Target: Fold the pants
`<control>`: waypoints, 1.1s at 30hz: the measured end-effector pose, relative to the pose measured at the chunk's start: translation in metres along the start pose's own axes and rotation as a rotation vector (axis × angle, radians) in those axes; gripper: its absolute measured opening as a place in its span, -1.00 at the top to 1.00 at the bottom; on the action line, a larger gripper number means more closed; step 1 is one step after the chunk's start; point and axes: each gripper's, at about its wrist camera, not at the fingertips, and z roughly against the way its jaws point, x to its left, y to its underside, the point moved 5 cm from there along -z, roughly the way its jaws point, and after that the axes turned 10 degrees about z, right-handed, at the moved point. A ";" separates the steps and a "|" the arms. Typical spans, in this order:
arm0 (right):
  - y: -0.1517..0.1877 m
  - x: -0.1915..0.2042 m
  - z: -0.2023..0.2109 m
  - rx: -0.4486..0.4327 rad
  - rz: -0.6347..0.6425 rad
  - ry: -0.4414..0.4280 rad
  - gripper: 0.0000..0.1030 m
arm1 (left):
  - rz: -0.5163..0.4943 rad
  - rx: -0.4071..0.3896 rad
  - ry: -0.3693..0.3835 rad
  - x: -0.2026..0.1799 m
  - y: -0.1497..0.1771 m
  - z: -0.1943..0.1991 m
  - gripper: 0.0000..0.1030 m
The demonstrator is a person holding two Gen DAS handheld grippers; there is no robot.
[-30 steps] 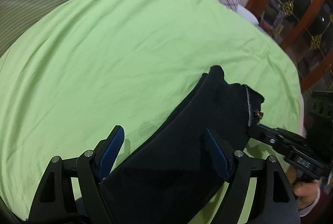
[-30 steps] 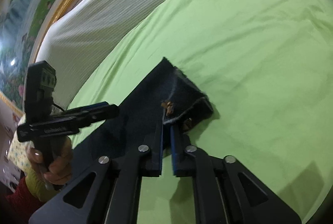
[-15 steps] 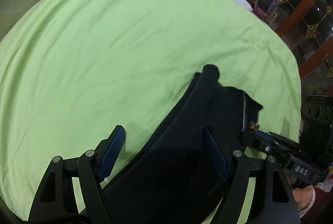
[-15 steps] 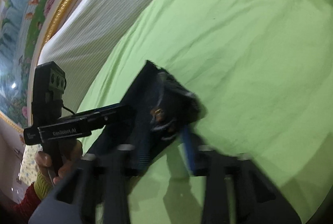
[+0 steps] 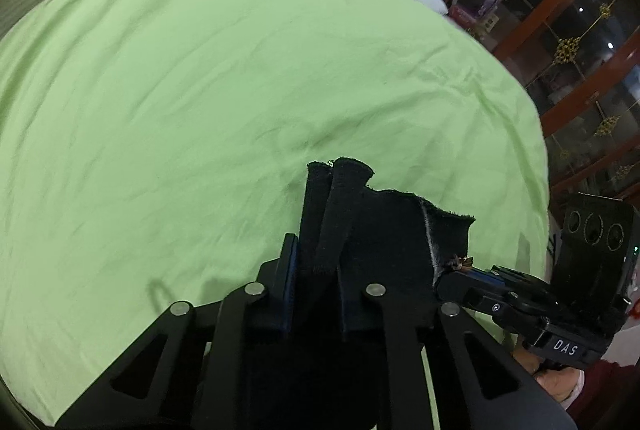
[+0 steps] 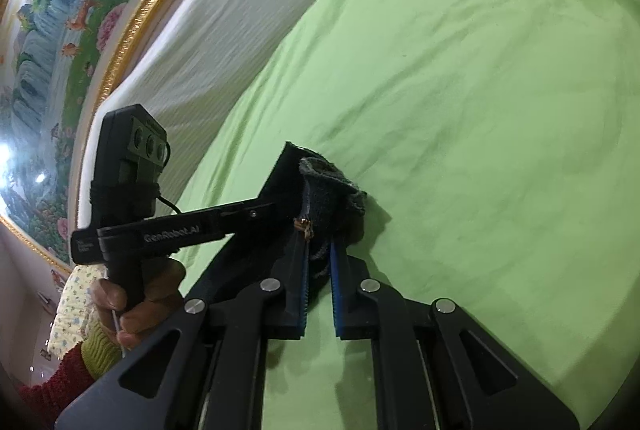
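Green bedsheet [image 5: 200, 78] fills the frame; dark pants [image 5: 384, 226], lower centre, clamped by left gripper [image 5: 316, 282] and right gripper [image 6: 319, 270] at one end. Lifting phase; next, carry it over evenly.

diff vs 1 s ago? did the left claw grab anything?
Yes. The left claw was open astride the dark pants; it has shut on a bunched fold at their top edge. The right claw stays clamped on the same edge by the zipper pull. The pants end now looks gathered between the two claws and raised off the green sheet. Sheet and surroundings unchanged.
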 end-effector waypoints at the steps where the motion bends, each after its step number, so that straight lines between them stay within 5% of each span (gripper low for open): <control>1: -0.002 0.005 0.002 -0.007 0.012 -0.014 0.80 | 0.008 -0.010 0.009 0.000 -0.001 0.004 0.75; 12: -0.015 0.088 0.018 -0.043 0.176 -0.221 0.81 | 0.074 -0.194 0.089 0.007 0.026 0.107 0.77; 20: 0.009 0.161 -0.001 0.046 0.298 -0.384 0.80 | 0.142 -0.314 0.083 0.031 0.069 0.171 0.77; 33: 0.077 0.199 -0.064 0.270 0.400 -0.404 0.80 | 0.328 -0.369 -0.007 0.098 0.147 0.181 0.84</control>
